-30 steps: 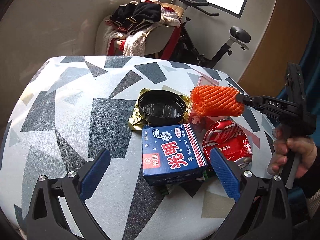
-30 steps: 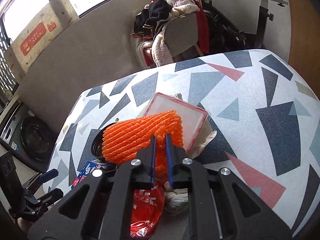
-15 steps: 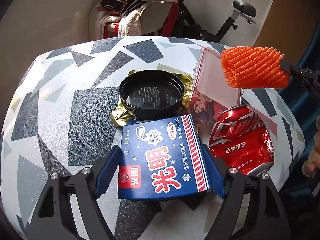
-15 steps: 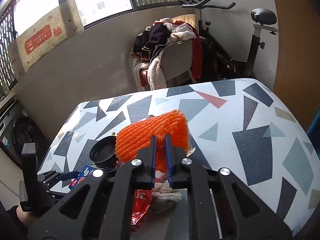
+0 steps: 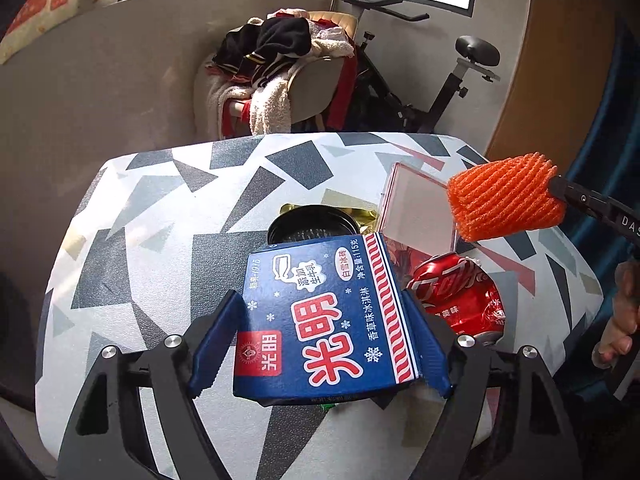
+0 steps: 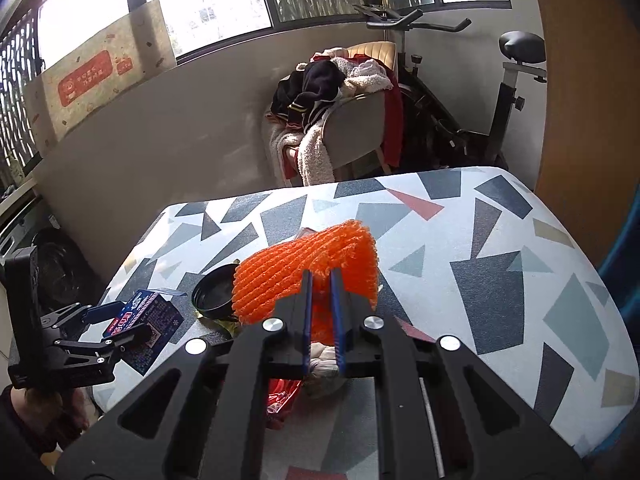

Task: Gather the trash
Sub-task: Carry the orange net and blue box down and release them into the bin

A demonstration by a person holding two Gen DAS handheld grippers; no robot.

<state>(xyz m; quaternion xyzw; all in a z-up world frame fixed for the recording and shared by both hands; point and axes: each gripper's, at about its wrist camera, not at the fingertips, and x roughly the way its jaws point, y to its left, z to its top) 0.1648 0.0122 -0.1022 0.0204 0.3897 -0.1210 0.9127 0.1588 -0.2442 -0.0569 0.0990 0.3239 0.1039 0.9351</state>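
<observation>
Two pieces are in hand: the left tongs clamp the blue rectangular ice-cream carton, long axis pointing away across the table, lifted near its near edge; the right tongs, nearly closed, pinch the orange foam net sleeve, lying crosswise. Left, I judge: crushed red can, black round lid, clear box.

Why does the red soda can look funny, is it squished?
Yes, squished. The red can lies on its side on the table, its wall dented and crumpled, beside the blue carton that the left gripper holds.
</observation>
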